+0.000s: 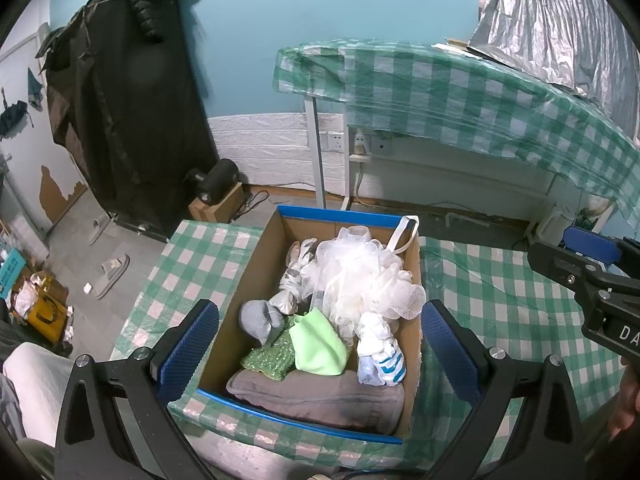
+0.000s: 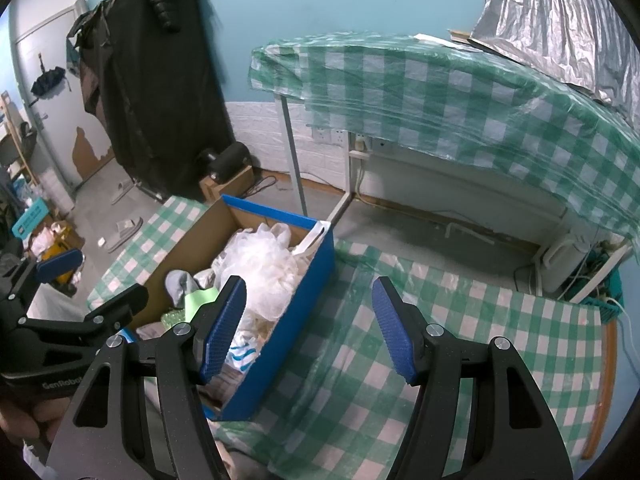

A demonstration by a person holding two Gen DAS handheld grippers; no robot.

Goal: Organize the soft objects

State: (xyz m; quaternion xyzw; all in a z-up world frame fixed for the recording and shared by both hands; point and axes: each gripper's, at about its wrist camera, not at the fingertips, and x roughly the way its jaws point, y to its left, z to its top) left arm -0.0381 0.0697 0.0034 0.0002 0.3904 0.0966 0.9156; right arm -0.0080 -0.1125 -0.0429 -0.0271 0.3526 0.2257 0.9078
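Soft objects [image 1: 344, 320] in cardboard box [image 1: 256, 264]

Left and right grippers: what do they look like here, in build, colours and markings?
Both match: matte black angular frames with triangular cut-outs and silver round bolts. The left gripper and right gripper carry jaws faced with blue textured pads. White lettering marks the bodies: "GenRobot" on the left one, seen from the right wrist view, and "DA", cut off, on the right one. No cables or sleeves show.
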